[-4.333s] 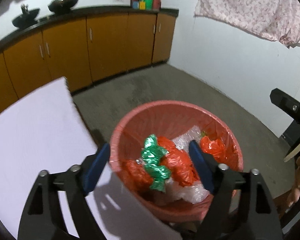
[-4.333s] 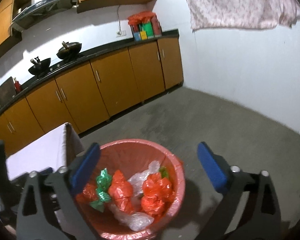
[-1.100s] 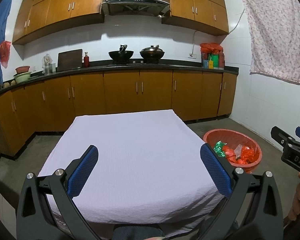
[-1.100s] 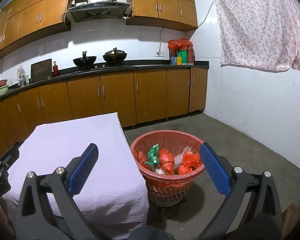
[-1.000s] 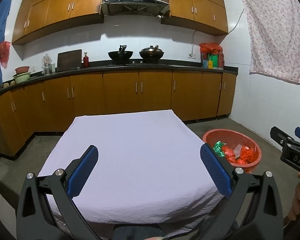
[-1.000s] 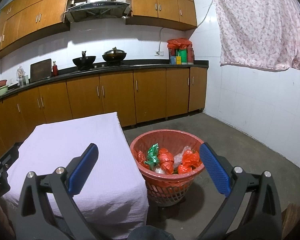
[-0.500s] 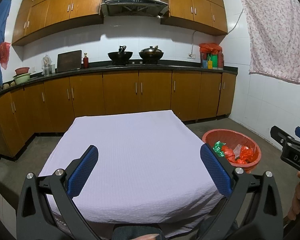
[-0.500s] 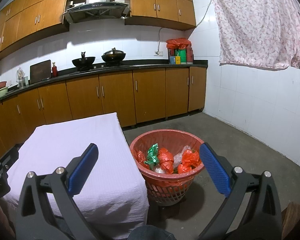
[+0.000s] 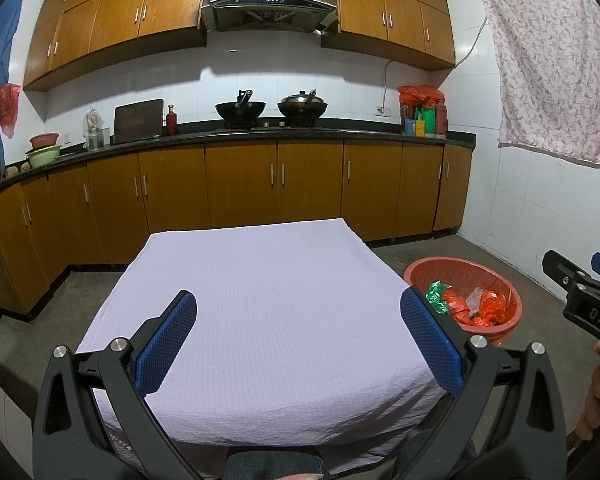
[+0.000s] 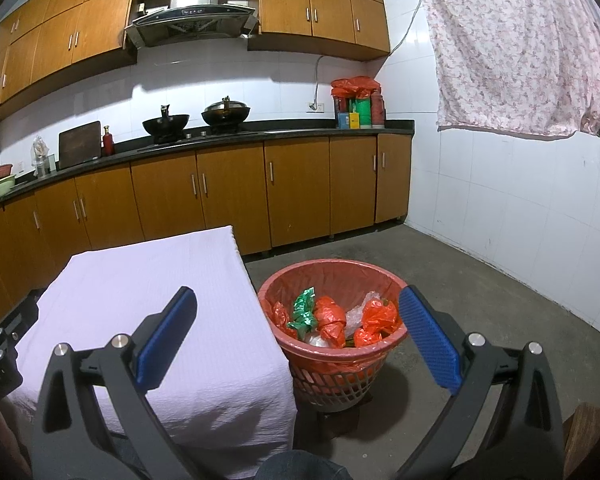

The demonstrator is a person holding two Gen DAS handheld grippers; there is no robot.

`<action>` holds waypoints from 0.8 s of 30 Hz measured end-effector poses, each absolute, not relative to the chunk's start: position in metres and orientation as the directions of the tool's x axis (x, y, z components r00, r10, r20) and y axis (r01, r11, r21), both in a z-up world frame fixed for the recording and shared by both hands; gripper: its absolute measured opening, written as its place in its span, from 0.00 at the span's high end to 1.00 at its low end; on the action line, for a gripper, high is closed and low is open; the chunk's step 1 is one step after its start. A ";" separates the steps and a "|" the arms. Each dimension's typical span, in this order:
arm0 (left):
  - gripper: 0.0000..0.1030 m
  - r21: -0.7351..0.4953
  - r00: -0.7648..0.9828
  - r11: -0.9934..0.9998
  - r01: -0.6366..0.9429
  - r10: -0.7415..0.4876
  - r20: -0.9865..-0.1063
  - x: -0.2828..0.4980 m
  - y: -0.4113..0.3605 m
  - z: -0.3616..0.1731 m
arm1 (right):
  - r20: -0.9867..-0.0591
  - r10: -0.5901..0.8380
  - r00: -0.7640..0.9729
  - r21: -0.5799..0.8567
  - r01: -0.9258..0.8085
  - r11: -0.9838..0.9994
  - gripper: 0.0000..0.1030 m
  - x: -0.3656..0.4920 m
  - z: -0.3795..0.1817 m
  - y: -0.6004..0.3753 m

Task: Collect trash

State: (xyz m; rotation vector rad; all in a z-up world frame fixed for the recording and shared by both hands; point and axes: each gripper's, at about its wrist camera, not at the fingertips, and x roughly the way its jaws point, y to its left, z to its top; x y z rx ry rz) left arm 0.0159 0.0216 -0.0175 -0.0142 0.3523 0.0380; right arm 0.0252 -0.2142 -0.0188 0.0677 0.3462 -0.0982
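1. Lilac cloth covers the surface [image 9: 276, 320], and no trash lies on it that I can see; the crumpled bags [image 10: 332, 320] are all in the red basket [image 10: 328, 360] on the floor just right of it.
2. Collecting looks finished or nearly so. Both the left gripper [image 9: 300, 344] and the right gripper [image 10: 296, 340] hover with jaws wide and nothing between them.
3. A next move would call for finding any stray piece first.
4. Floor behind and under the surface is hidden, as is the basket's bottom; the worktop items far off are too small to name.
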 end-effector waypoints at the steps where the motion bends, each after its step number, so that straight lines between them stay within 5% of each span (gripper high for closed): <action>1: 0.02 -0.007 0.938 0.999 -0.040 0.035 -0.346 0.016 0.022 -0.017 | -0.341 -0.084 0.936 0.050 0.107 0.993 0.04 0.026 -0.019 -0.215; 24: 0.02 -0.011 0.936 0.999 -0.037 0.031 -0.351 0.015 0.021 -0.019 | -0.343 -0.085 0.935 0.052 0.110 0.993 0.04 0.025 -0.019 -0.216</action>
